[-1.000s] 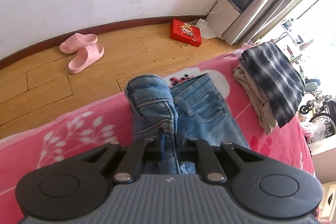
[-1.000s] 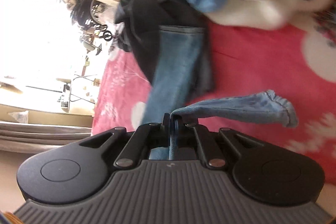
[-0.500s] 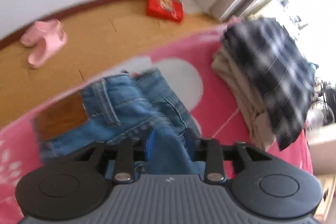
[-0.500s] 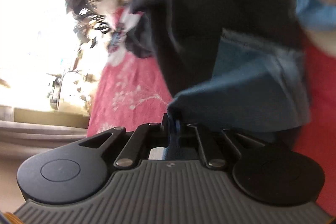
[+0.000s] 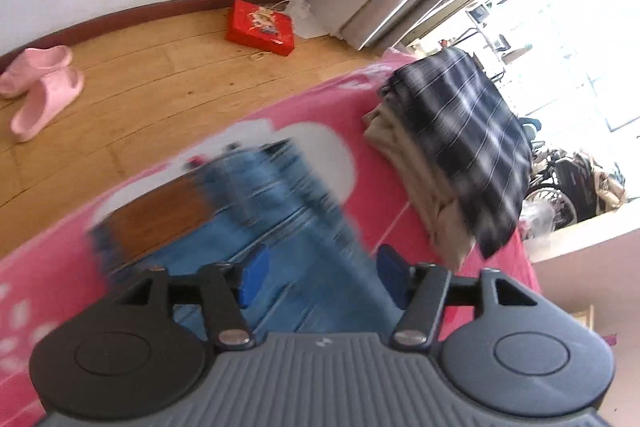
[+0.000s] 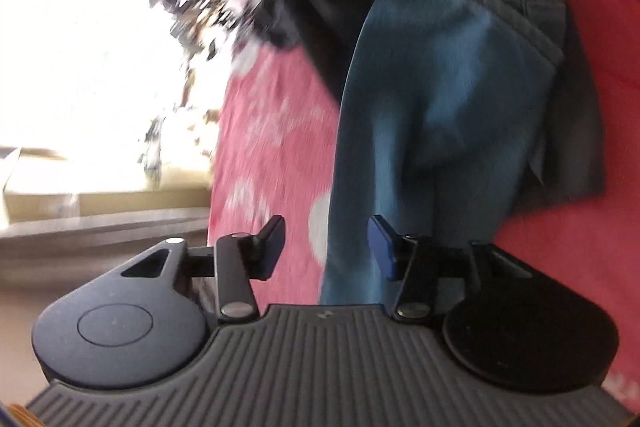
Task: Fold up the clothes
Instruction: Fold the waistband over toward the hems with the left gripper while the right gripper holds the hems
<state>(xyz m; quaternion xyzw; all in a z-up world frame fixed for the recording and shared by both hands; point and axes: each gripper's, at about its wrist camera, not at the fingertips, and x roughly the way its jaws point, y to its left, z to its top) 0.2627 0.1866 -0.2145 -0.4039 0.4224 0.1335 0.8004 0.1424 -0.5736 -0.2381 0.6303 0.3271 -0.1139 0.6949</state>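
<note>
Between the blue pads of the left gripper (image 5: 320, 277), whose jaws have just been opening, blurred jeans (image 5: 256, 203) lie released on the pink blanket (image 5: 60, 267), brown waist patch showing. Likewise parted, the right gripper (image 6: 326, 245) has just let go; denim lies ahead, untouched by its pads. Farther off sit folded clothes (image 5: 452, 147), then pink slippers (image 5: 40, 87) and a red box (image 5: 260, 27).

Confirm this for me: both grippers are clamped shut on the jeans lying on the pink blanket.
Not quite. Both the left gripper and right gripper are open, jaws just spread and pads off the jeans, as each wrist view shows. The jeans do lie on the pink blanket.
</note>
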